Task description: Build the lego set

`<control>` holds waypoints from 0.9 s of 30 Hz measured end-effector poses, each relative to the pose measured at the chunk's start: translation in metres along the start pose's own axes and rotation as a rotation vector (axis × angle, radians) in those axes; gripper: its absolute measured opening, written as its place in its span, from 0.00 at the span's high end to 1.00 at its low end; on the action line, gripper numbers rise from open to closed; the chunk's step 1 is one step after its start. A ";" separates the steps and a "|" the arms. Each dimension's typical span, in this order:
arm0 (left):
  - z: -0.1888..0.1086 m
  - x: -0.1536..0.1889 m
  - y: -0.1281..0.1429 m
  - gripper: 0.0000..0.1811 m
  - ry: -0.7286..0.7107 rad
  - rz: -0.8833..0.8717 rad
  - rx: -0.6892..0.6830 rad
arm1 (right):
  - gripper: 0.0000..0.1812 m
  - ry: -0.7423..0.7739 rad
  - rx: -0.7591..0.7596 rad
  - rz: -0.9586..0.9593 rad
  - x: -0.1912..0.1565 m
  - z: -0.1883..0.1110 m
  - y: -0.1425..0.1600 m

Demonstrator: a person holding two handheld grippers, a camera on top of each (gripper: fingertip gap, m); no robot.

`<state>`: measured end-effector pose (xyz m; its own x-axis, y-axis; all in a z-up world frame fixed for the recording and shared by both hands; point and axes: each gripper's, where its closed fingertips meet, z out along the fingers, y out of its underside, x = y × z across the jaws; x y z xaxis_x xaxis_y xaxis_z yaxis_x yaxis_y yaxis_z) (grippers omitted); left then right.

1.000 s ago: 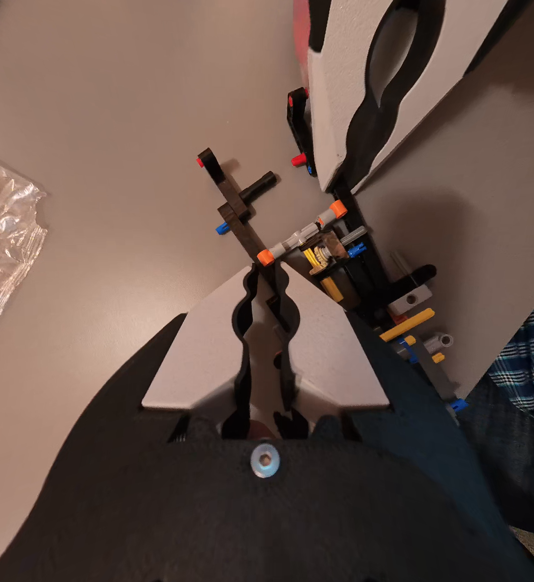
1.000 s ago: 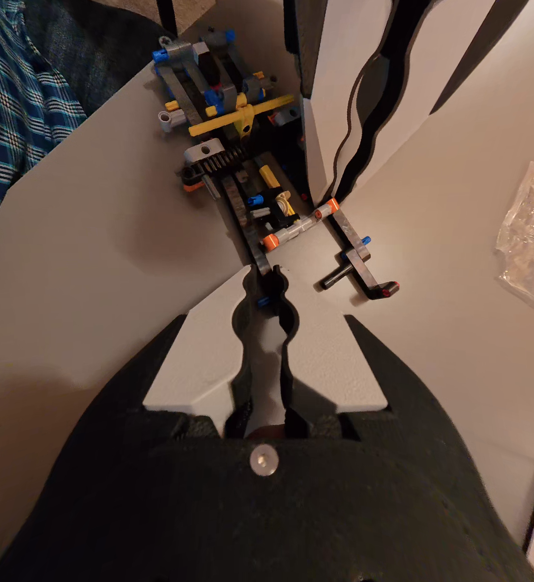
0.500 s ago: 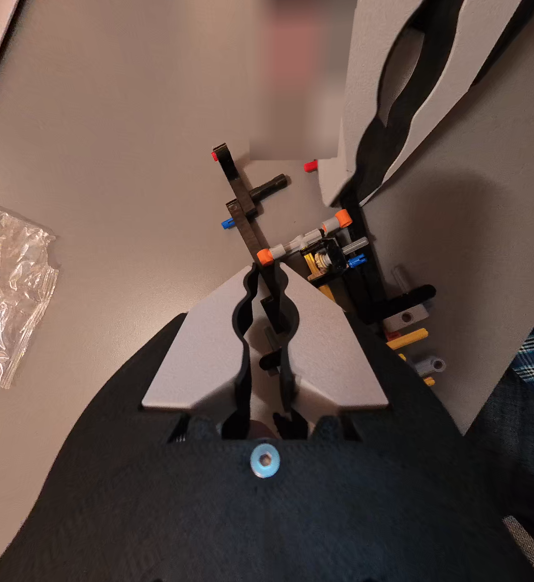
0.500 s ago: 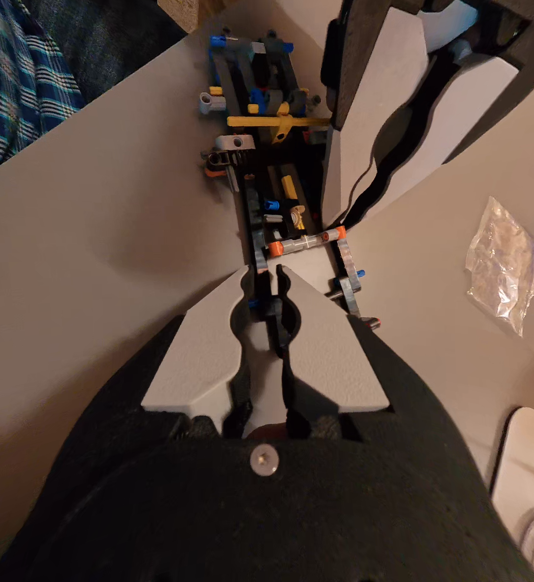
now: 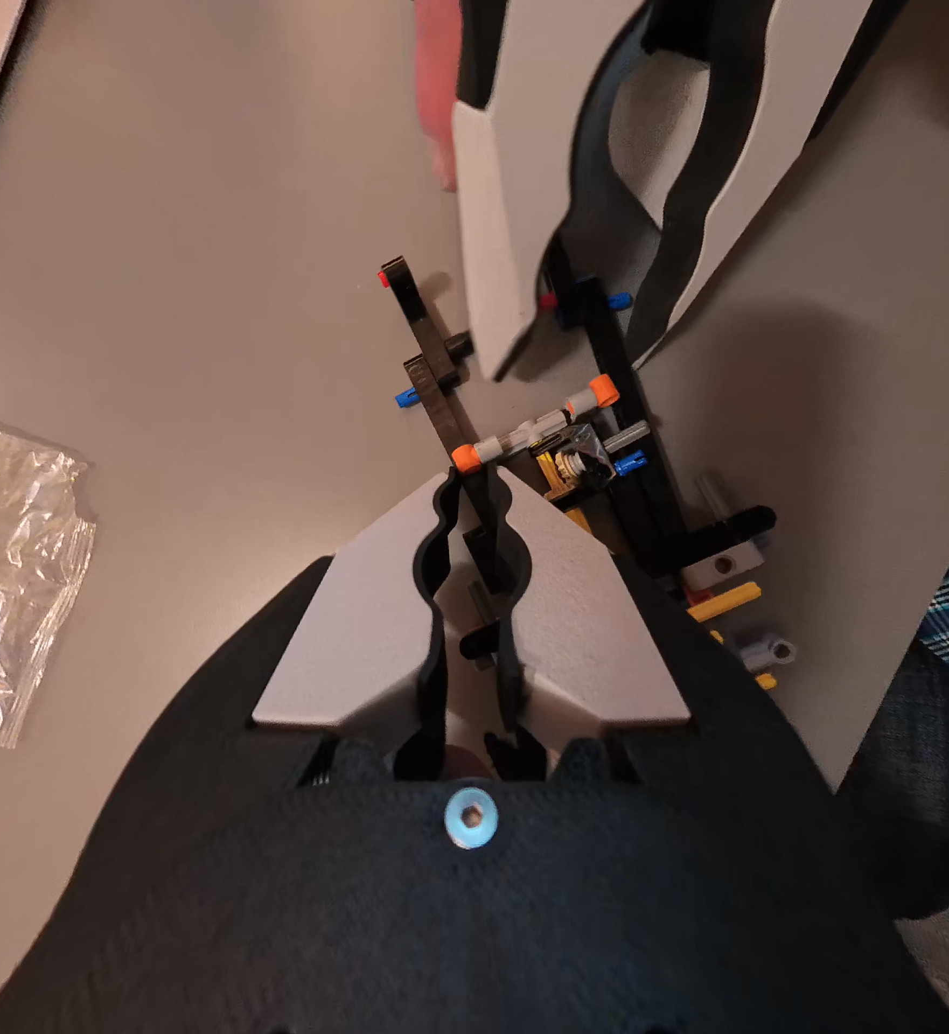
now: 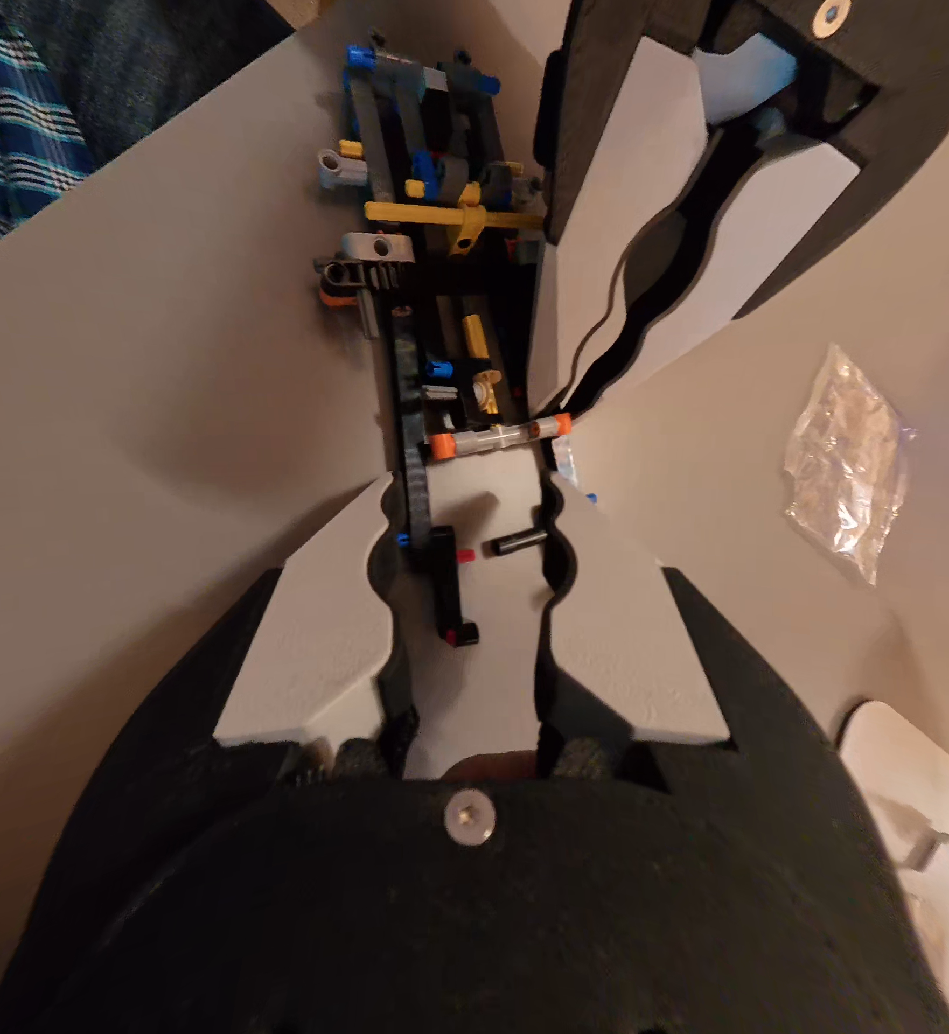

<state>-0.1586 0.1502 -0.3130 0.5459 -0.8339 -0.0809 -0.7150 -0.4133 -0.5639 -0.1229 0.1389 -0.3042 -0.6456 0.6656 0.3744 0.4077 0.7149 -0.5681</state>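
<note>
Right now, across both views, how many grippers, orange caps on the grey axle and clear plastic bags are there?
Grippers: 2 (left gripper, shut on the black beam; right gripper, open)
Orange caps: 2
Clear plastic bag: 1
Total: 5

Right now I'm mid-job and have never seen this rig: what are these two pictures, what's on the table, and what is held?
Each picture looks forward from a camera on a hand-held gripper, along its two fingers. The left gripper is shut on a black side beam of the lego chassis. The right gripper is open; the frame's two black arms lie between its fingers. An orange-tipped grey axle joins those arms. A clear plastic bag lies on the beige table.
</note>
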 end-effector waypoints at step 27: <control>0.006 0.003 -0.007 0.96 0.096 0.064 0.020 | 0.65 -0.323 0.049 0.128 0.000 0.011 0.003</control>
<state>-0.1492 0.1524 -0.3142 0.4545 -0.8899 -0.0383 -0.7375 -0.3518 -0.5764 -0.1292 0.1390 -0.3142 -0.7656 0.6414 0.0509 0.4723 0.6139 -0.6325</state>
